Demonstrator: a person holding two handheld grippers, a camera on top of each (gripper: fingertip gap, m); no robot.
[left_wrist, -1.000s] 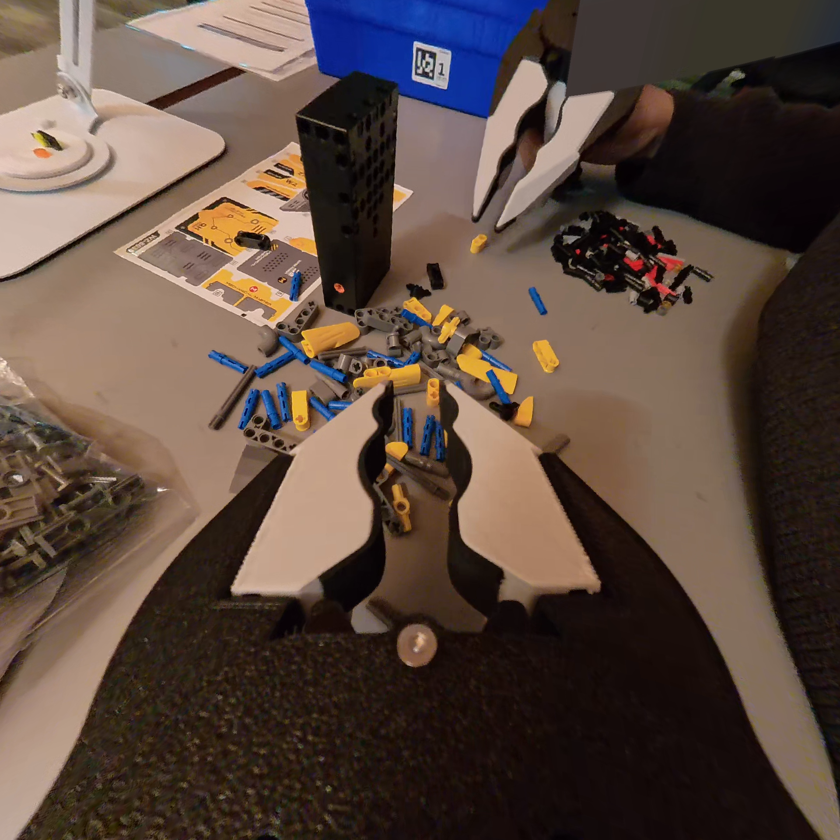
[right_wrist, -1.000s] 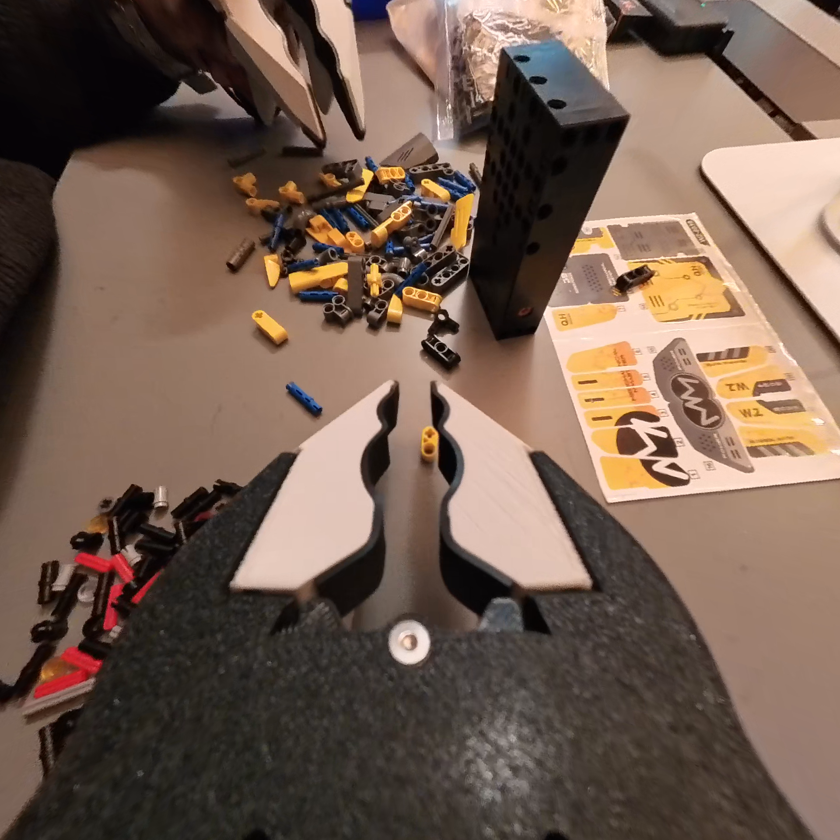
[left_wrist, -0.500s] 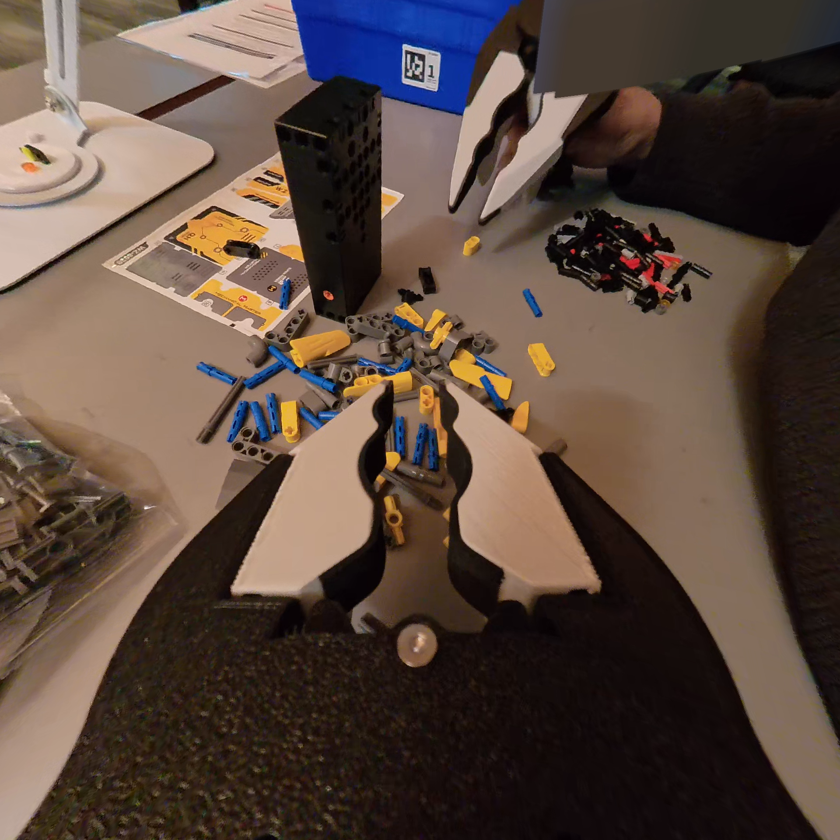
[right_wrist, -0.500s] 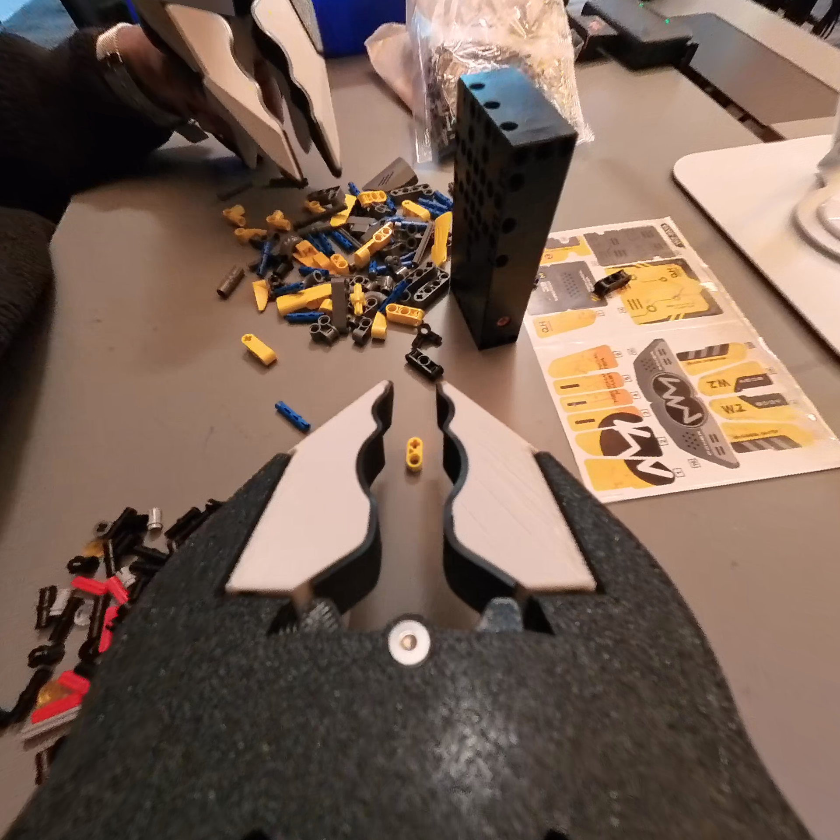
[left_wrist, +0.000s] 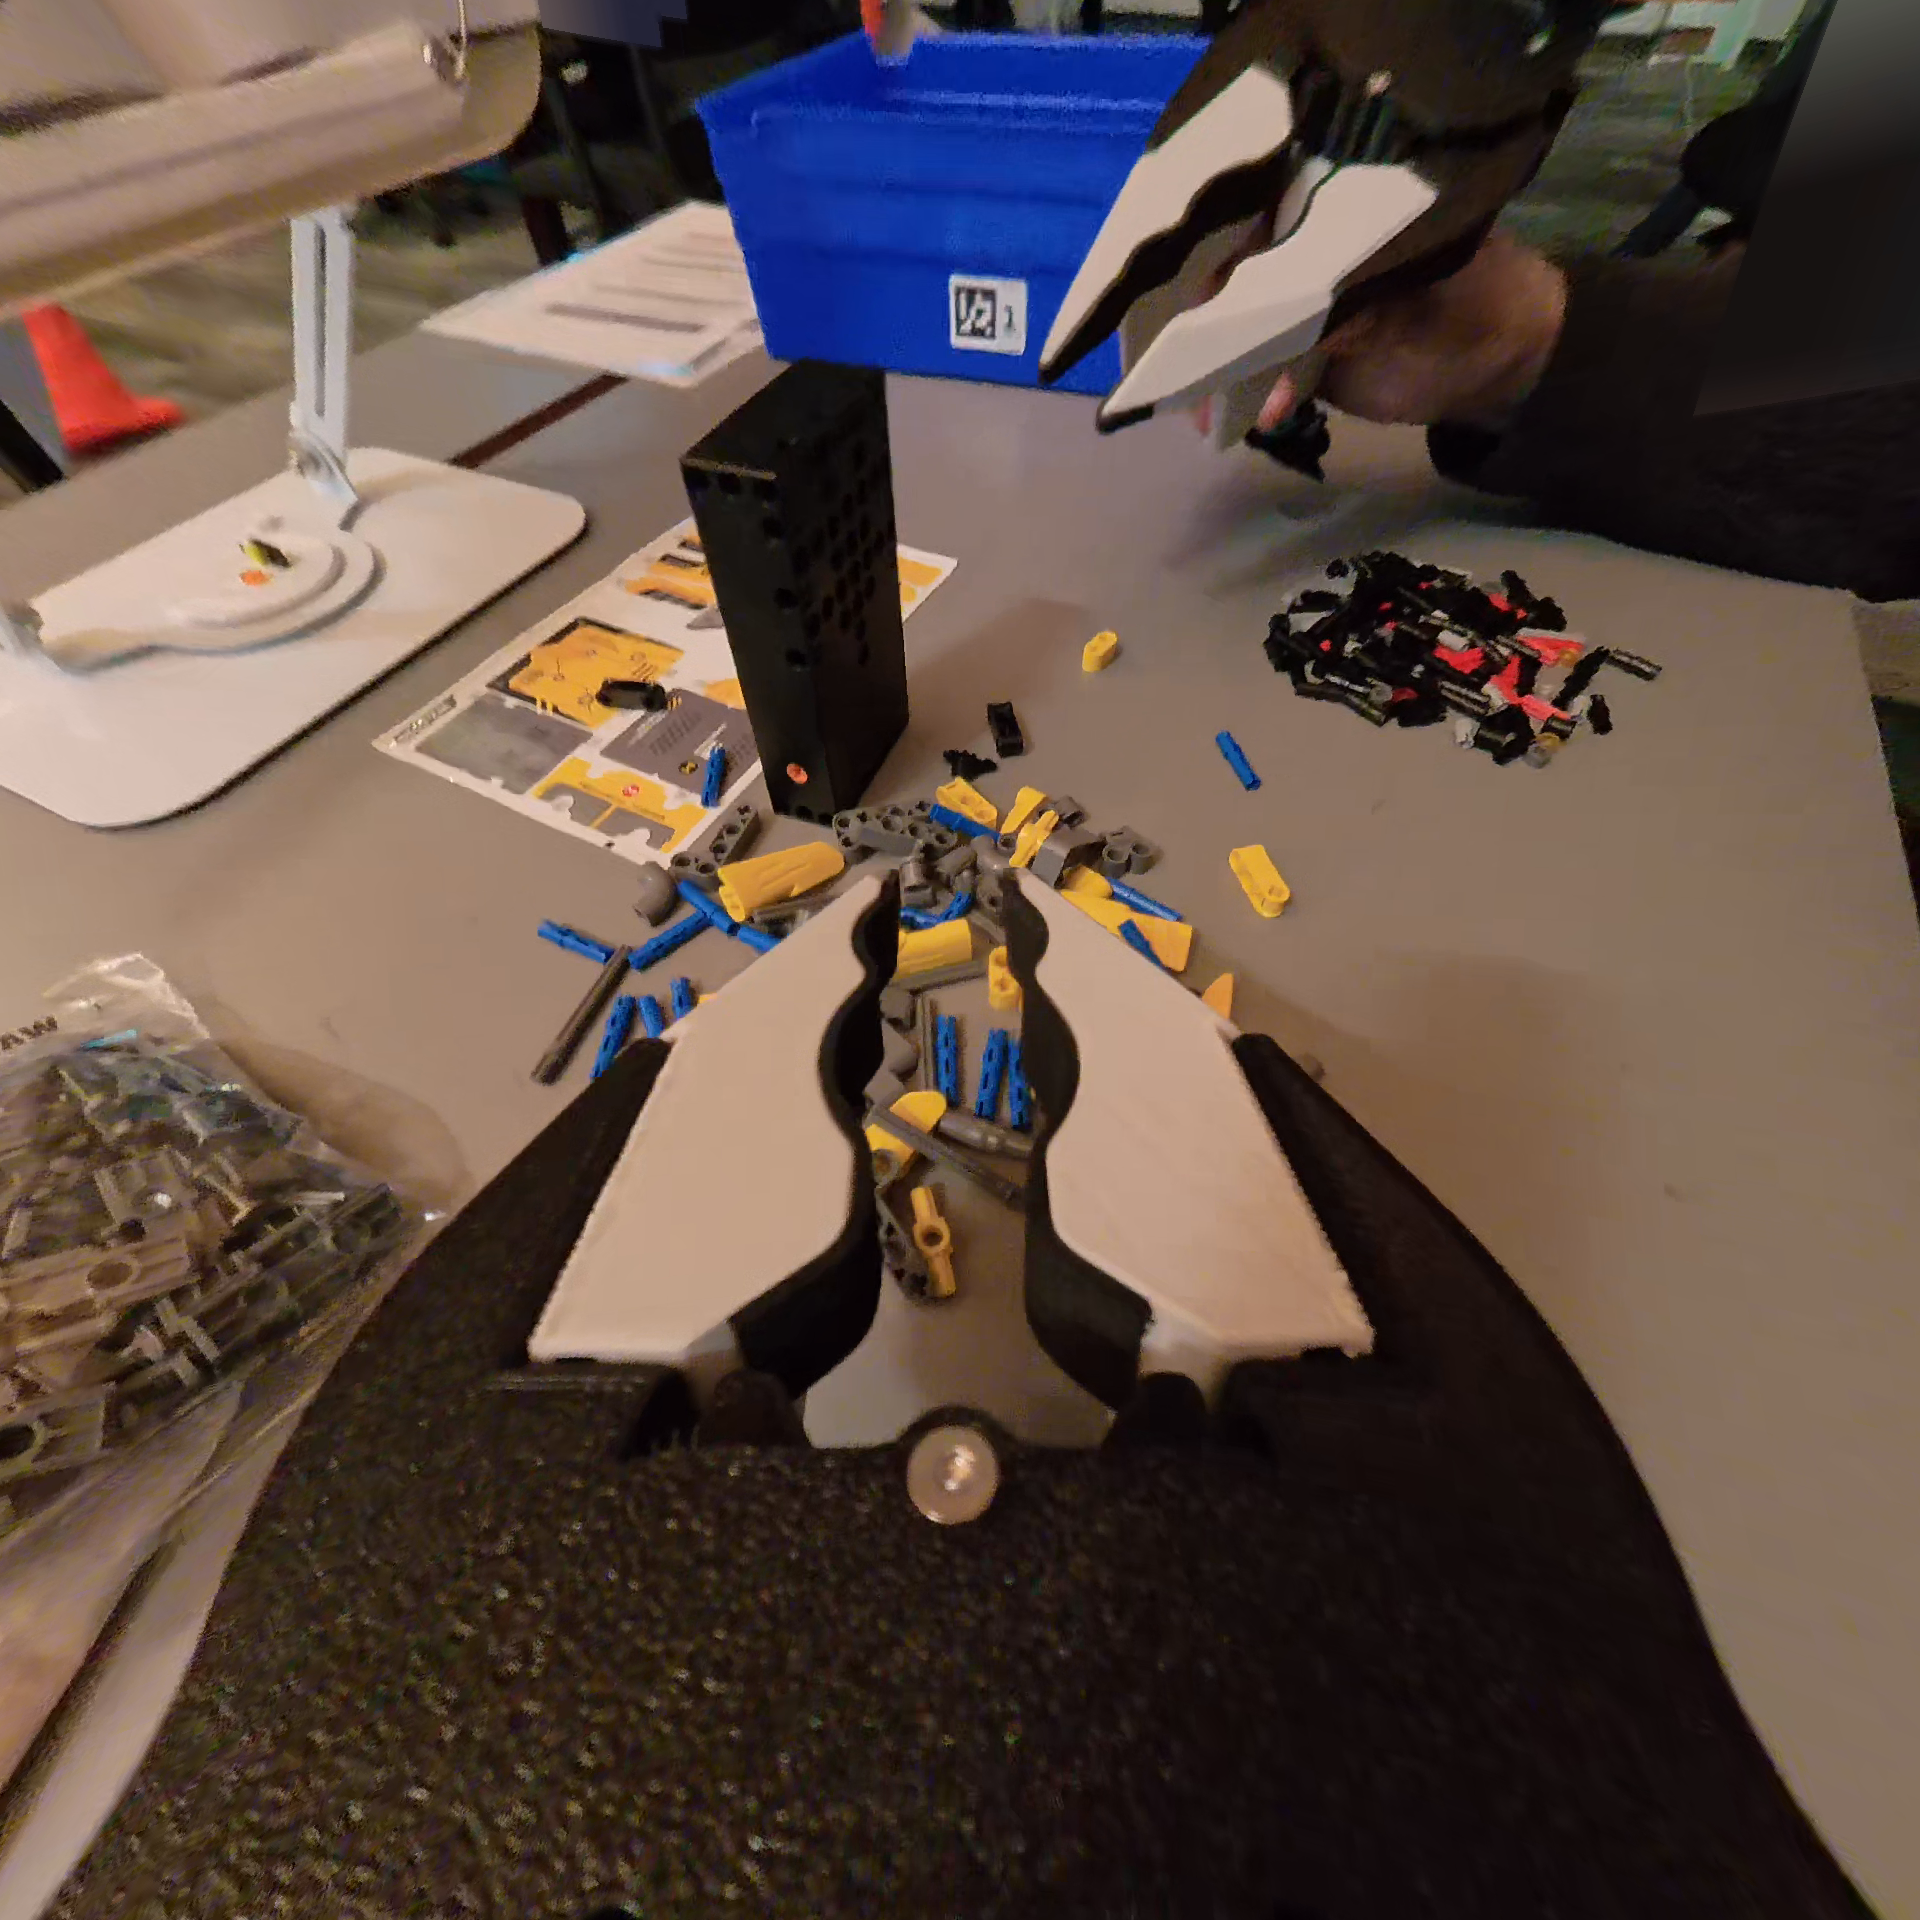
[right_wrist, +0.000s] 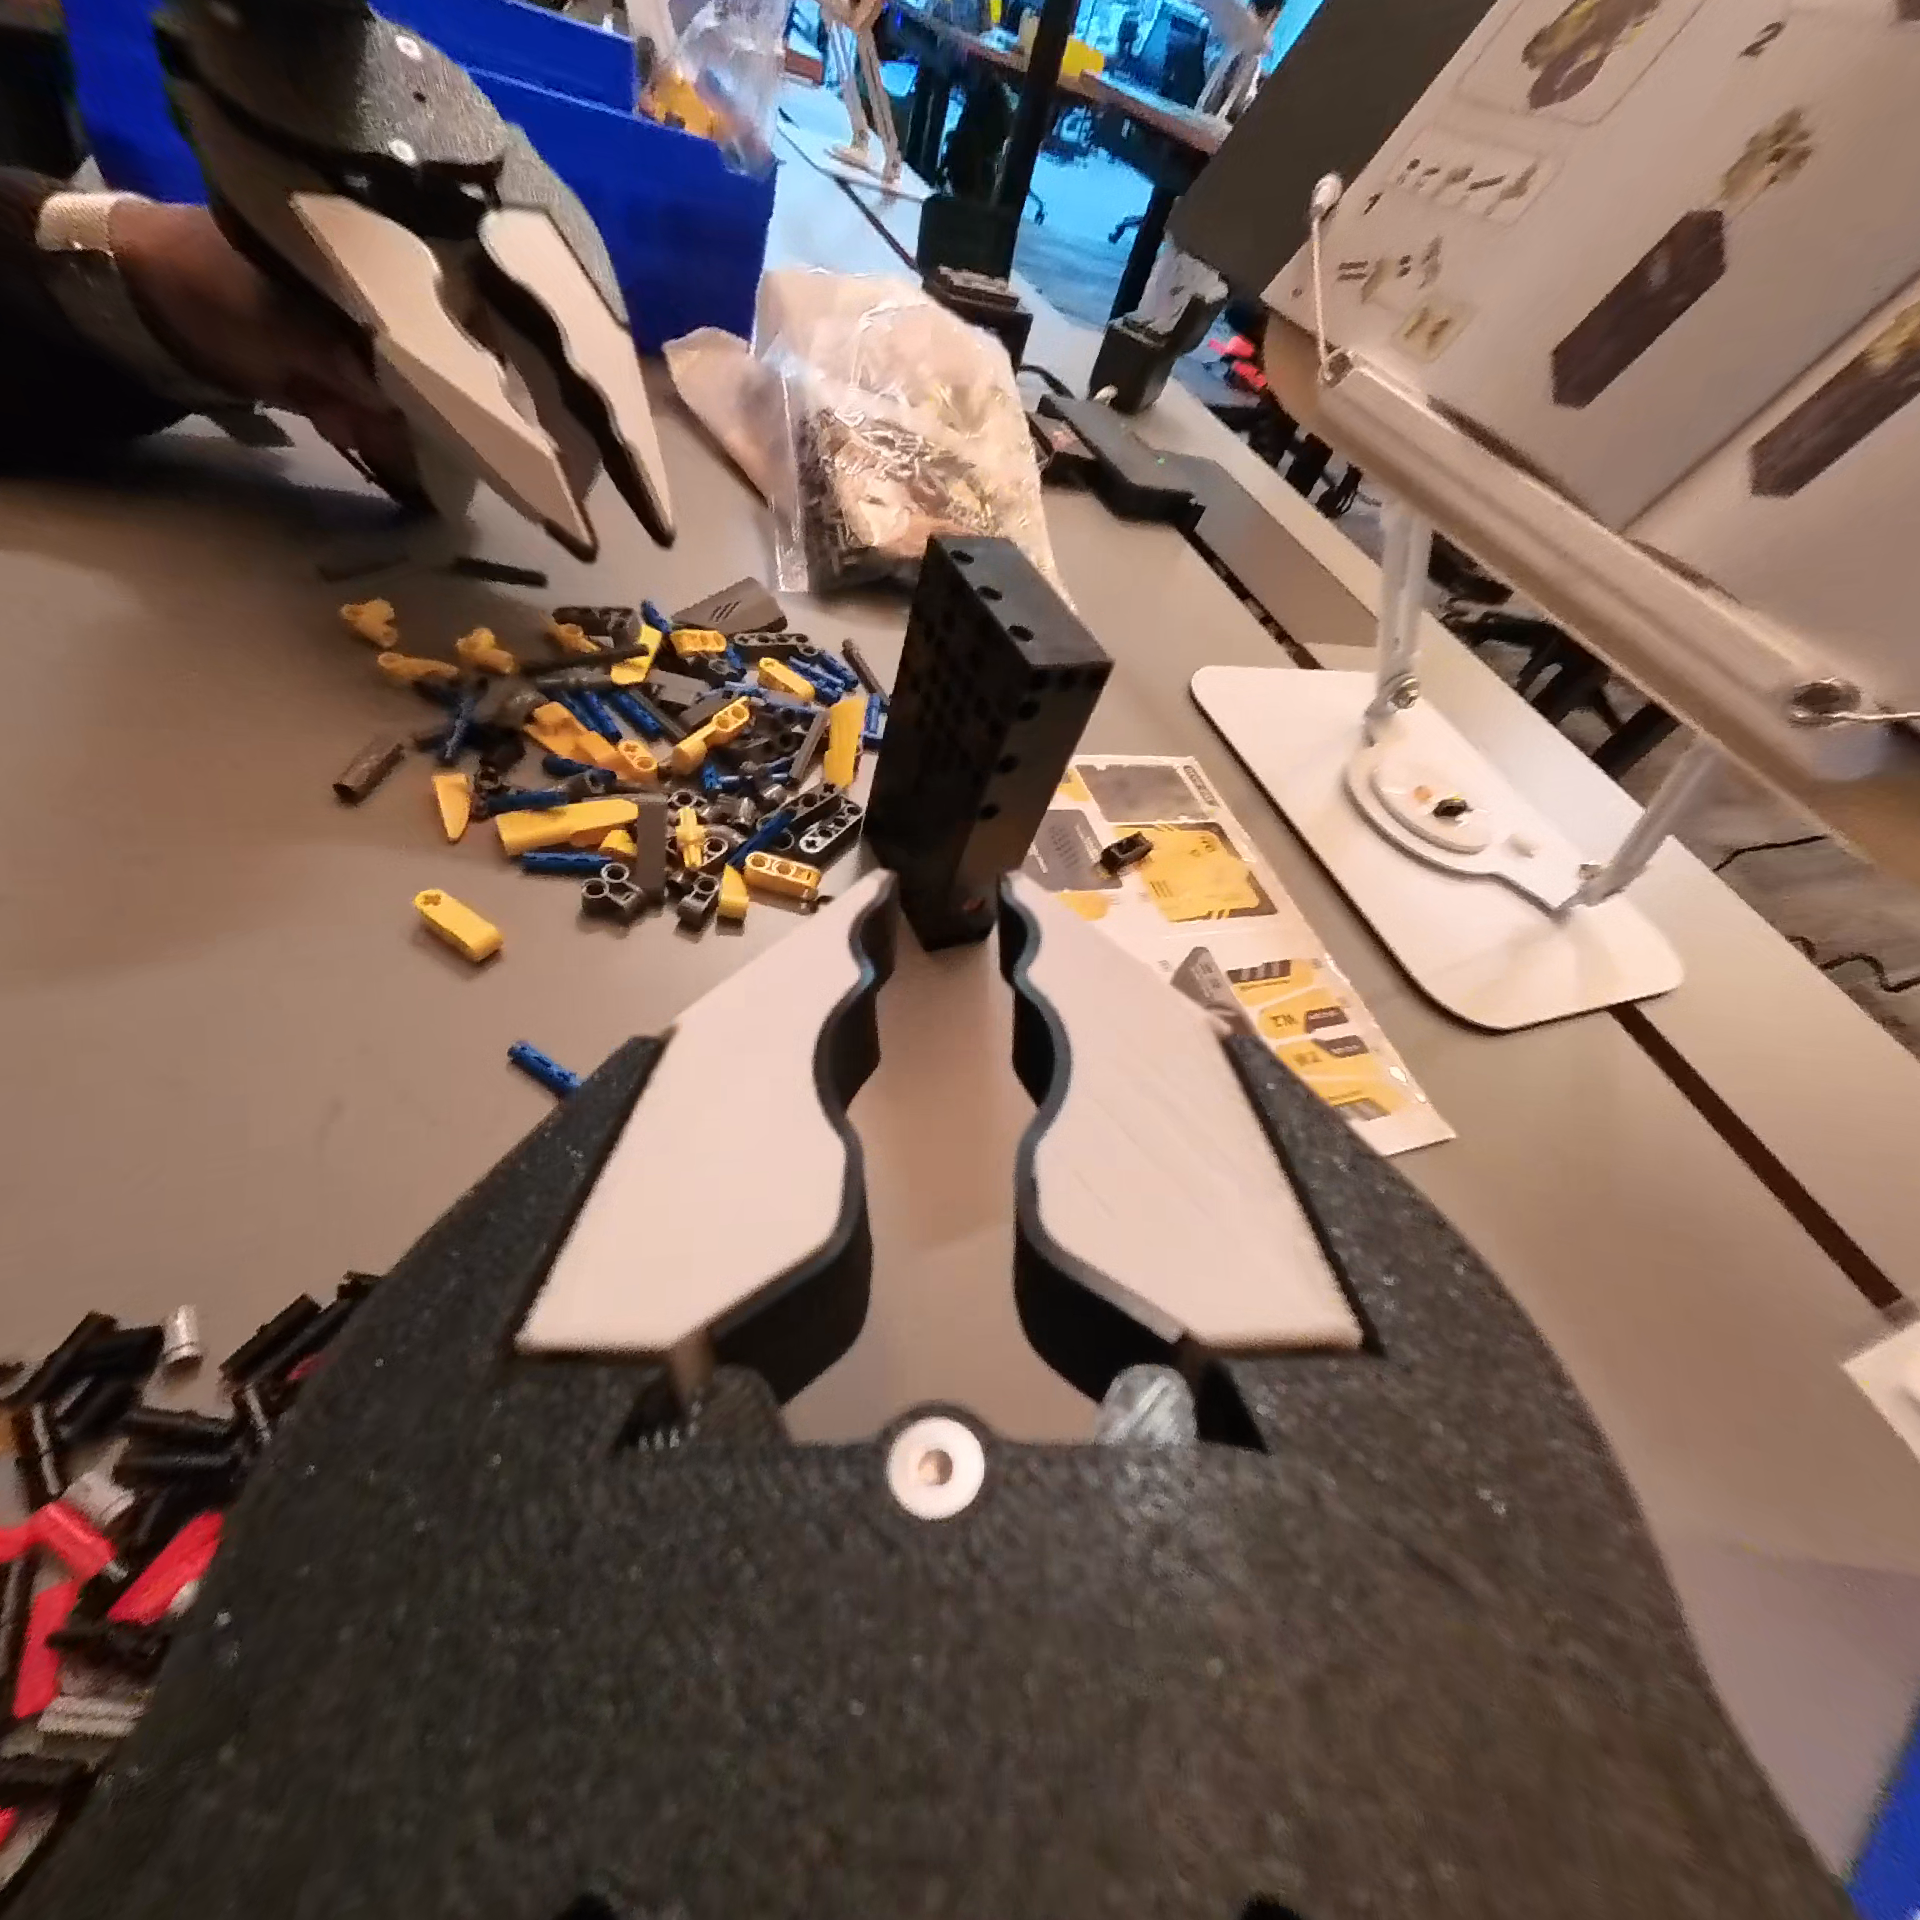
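Note:
My left gripper (left_wrist: 948, 894) is open and empty, low over a pile of yellow, blue and grey building pieces (left_wrist: 966, 935) on the grey table (left_wrist: 1507, 1143). A tall black block with holes (left_wrist: 800, 592) stands upright just beyond the pile. My right gripper (right_wrist: 945, 894) is open and empty, raised above the table and pointing at the foot of the black block (right_wrist: 977, 748). The right gripper also shows in the left wrist view (left_wrist: 1075, 395), high over a small yellow piece (left_wrist: 1099, 651). The left gripper also shows in the right wrist view (right_wrist: 621, 540), at the pile's far edge (right_wrist: 665, 769).
A sticker sheet (left_wrist: 582, 707) lies beside the block. A heap of black and red pieces (left_wrist: 1444, 655) lies at the right. A bag of grey parts (left_wrist: 125, 1226) is at the left. A white stand (left_wrist: 260, 613) holds a booklet (right_wrist: 1662, 260). A blue bin (left_wrist: 935, 187) stands behind. Across from one pair of fingers to the other is roughly 15 centimeters. To reach the small yellow piece (left_wrist: 1099, 651) in a straight line is about 8 centimeters for my right fingers, about 20 centimeters for my left.
My right gripper has risen and tilted up, away from the small yellow piece that lay between its fingers. My left gripper has drawn back a little over the pile.

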